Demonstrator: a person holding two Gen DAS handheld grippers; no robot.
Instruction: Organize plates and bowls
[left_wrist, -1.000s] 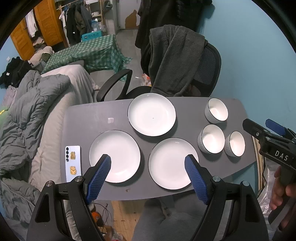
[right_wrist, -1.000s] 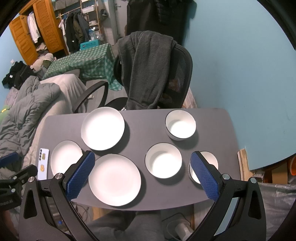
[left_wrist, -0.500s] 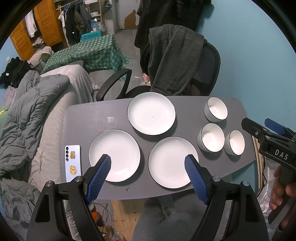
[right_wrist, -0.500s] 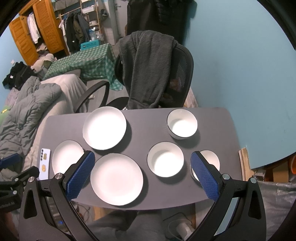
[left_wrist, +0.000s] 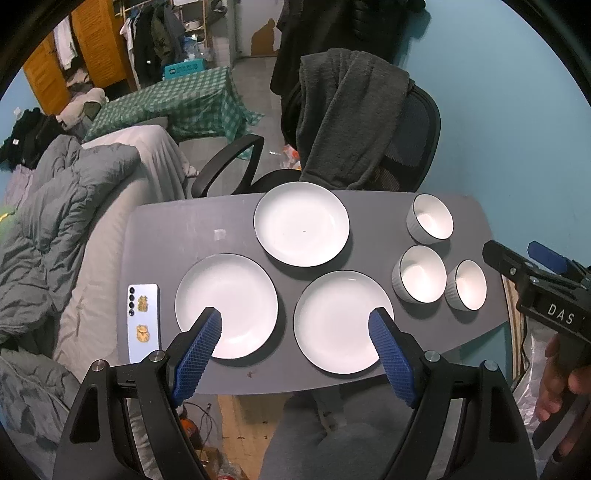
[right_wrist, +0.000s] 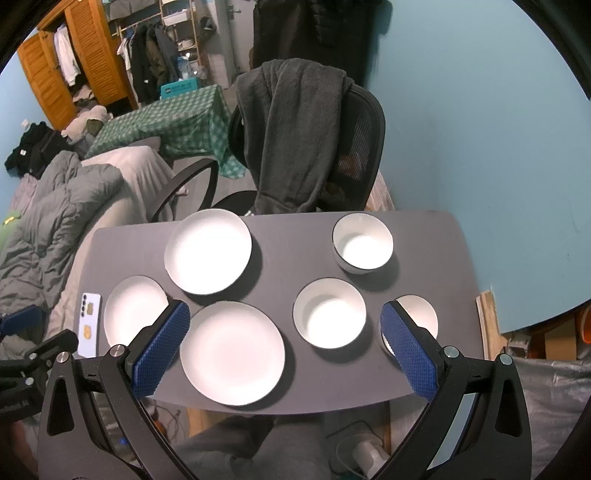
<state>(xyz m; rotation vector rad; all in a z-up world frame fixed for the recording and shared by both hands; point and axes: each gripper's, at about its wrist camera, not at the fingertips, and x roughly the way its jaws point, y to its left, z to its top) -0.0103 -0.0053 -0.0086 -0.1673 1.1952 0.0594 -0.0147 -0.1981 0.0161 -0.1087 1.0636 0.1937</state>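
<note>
Three white plates lie on a grey table (left_wrist: 177, 229): a far plate (left_wrist: 301, 223), a near-left plate (left_wrist: 226, 305) and a near-right plate (left_wrist: 341, 320). Three white bowls sit to the right: a far bowl (left_wrist: 430, 219), a middle bowl (left_wrist: 420, 273) and a right bowl (left_wrist: 467, 290). My left gripper (left_wrist: 295, 325) hovers open above the near edge, nothing between its fingers. In the right wrist view my right gripper (right_wrist: 284, 321) is open too, high over the near-right plate (right_wrist: 232, 352) and middle bowl (right_wrist: 329, 318); its right finger covers part of the right bowl (right_wrist: 419, 314).
A phone (left_wrist: 143, 322) lies at the table's left edge. An office chair (left_wrist: 402, 136) draped with a grey garment stands behind the table. A bed with a grey quilt (left_wrist: 55, 206) is on the left, a blue wall on the right. A hand (left_wrist: 561, 387) holds the right gripper.
Both cameras have drifted very slightly; the dishes have not moved. Both grippers stay open.
</note>
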